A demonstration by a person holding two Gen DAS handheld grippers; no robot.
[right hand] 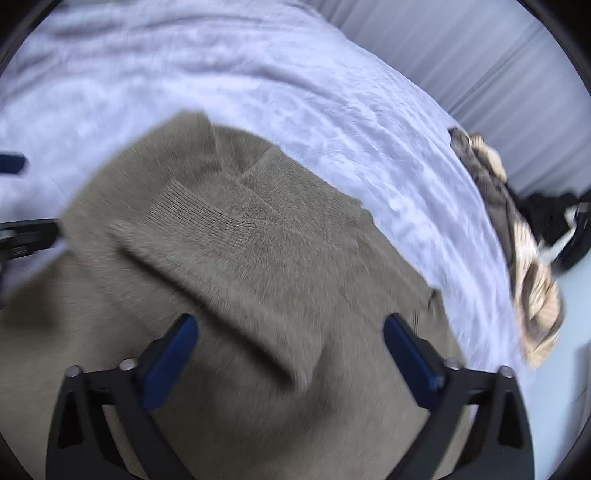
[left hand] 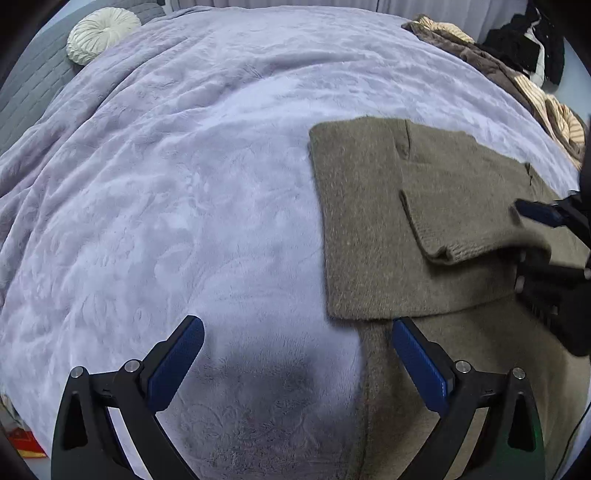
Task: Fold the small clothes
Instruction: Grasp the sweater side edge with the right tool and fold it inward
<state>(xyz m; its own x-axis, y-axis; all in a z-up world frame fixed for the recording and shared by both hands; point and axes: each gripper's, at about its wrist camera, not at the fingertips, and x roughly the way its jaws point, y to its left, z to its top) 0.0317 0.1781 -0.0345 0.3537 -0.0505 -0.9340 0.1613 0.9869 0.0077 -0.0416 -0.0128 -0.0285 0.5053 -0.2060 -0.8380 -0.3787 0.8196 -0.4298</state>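
Observation:
An olive-brown knit sweater [left hand: 388,221] lies partly folded on the lilac blanket [left hand: 184,184], right of centre in the left wrist view, with one sleeve [left hand: 454,232] laid across its body. My left gripper [left hand: 297,332] is open and empty, hovering over the sweater's lower left edge. My right gripper [right hand: 290,328] is open above the sleeve [right hand: 221,258] and the sweater body [right hand: 295,240], holding nothing. The right gripper also shows at the right edge of the left wrist view [left hand: 543,236].
A round cream cushion [left hand: 101,33] lies at the far left of the bed. A brown and cream striped garment pile [left hand: 517,81] lies along the far right edge, also in the right wrist view [right hand: 517,240]. Black clothes [left hand: 524,44] lie beyond it.

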